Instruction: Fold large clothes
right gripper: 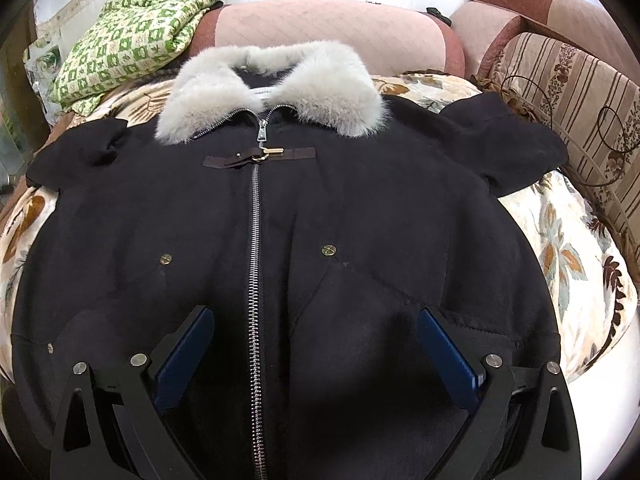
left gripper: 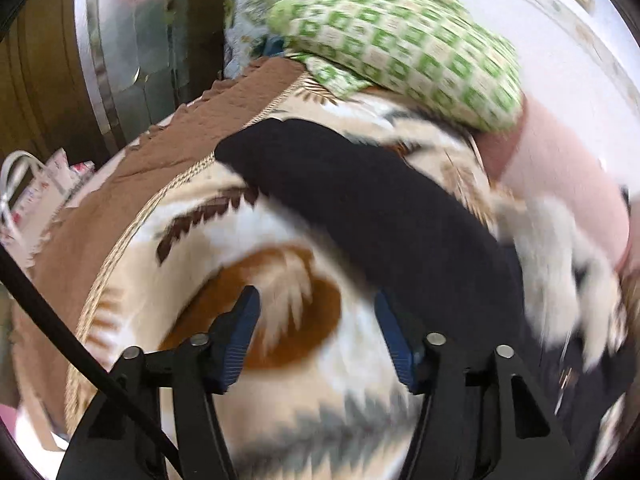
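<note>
A black coat (right gripper: pixel 360 208) lies flat, front up, on a leaf-patterned bedspread (right gripper: pixel 568 256). Its zipper (right gripper: pixel 253 240) is closed and its grey fur collar (right gripper: pixel 280 84) points away from me. Both sleeves are tucked in short at the shoulders. My right gripper (right gripper: pixel 318 340) hovers open over the coat's lower front, its jaws wide on either side of the zipper. In the blurred left wrist view, a black sleeve (left gripper: pixel 360 200) and the fur collar (left gripper: pixel 552 248) lie to the right. My left gripper (left gripper: pixel 318 320) is open over the bare bedspread (left gripper: pixel 280 232), nothing between its fingers.
A green checked cloth (right gripper: pixel 132 36) lies bunched at the back left, also seen as the green checked cloth (left gripper: pixel 400 40). Pink cushions (right gripper: pixel 328 32) line the back, and a striped cushion (right gripper: pixel 580 120) sits at right. A metal-framed door (left gripper: pixel 120 40) and a white bag (left gripper: pixel 36 188) stand left of the bed.
</note>
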### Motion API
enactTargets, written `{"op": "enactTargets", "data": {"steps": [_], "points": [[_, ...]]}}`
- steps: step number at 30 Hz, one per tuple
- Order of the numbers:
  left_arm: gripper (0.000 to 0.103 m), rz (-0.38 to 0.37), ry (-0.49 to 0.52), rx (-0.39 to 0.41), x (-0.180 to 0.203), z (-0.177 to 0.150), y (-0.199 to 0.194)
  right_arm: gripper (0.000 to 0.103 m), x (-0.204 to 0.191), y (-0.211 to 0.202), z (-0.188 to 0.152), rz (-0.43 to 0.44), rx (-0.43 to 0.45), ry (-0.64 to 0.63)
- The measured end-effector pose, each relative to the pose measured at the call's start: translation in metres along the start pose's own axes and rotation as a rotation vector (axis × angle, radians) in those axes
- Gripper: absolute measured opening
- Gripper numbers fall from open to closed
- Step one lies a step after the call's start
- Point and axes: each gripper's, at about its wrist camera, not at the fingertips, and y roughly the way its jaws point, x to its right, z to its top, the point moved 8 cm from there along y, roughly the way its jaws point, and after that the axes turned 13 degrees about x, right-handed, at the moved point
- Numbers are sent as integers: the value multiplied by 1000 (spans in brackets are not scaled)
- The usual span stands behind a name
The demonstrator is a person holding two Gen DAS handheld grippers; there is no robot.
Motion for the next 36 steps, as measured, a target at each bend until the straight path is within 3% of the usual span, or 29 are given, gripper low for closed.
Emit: {"op": "enactTargets", "data": {"steps": [5,14,19,21,24,26,28,34,36], "points": [[61,-25,-228,-85,-47,36,71,102,4,8,0,-29,-18,-12],[60,-104,-406,-128,-69,63,137,102,1,26,3,-80,-46,-66],[31,-73,-448,-190,-72,60,166,102,-1,33,2,-101,-58,-87],[20,-51,-467,-181,-77,62,165,102,-1,34,3,-109,-58,-93],[15,5,-467,-145,-89,75,152,102,0,35,4,-112,-60,-104],[12,85,-444,-93,-101,90,134,102,1,35,4,-117,-59,-109],[11,104,-430,-60,-105,98,118,102,4,36,4,-115,-56,-99],[10,169,-228,66,-74,116,62,102,4,33,1,-99,-41,-84],[10,159,-177,98,-55,119,43,102,4,30,0,-89,-33,-93]]}}
